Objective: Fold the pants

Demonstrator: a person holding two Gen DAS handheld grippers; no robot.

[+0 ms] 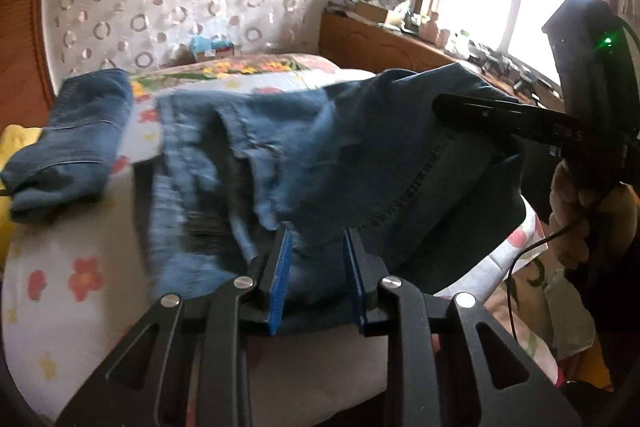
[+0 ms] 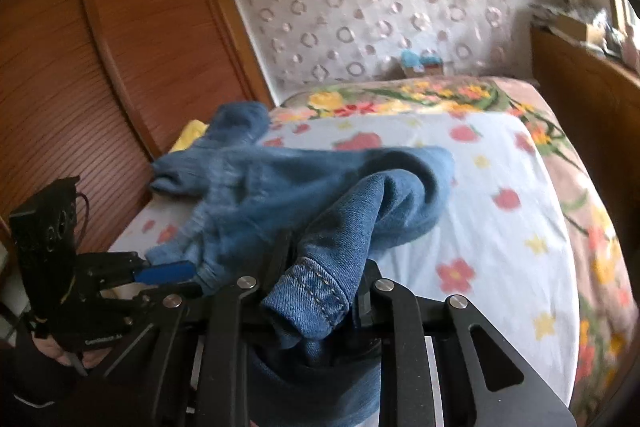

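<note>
Blue denim pants (image 1: 320,155) lie bunched across the flowered bed, with the near part lifted. In the left wrist view my left gripper (image 1: 318,247) has its blue pads (image 1: 282,279) spread, with denim lying between them. My right gripper (image 1: 472,107) enters from the right, shut on a raised dark fold of the pants. In the right wrist view my right gripper (image 2: 324,267) clamps a stitched hem of the pants (image 2: 312,291), and the left gripper (image 2: 168,273) sits at lower left by the cloth's edge.
A second folded blue garment (image 1: 68,139) lies at the bed's left, over something yellow (image 1: 16,143). A wooden wardrobe (image 2: 100,47) stands left, a cluttered wooden cabinet (image 1: 380,43) under the window on the right. The bedsheet (image 2: 500,227) has flower prints.
</note>
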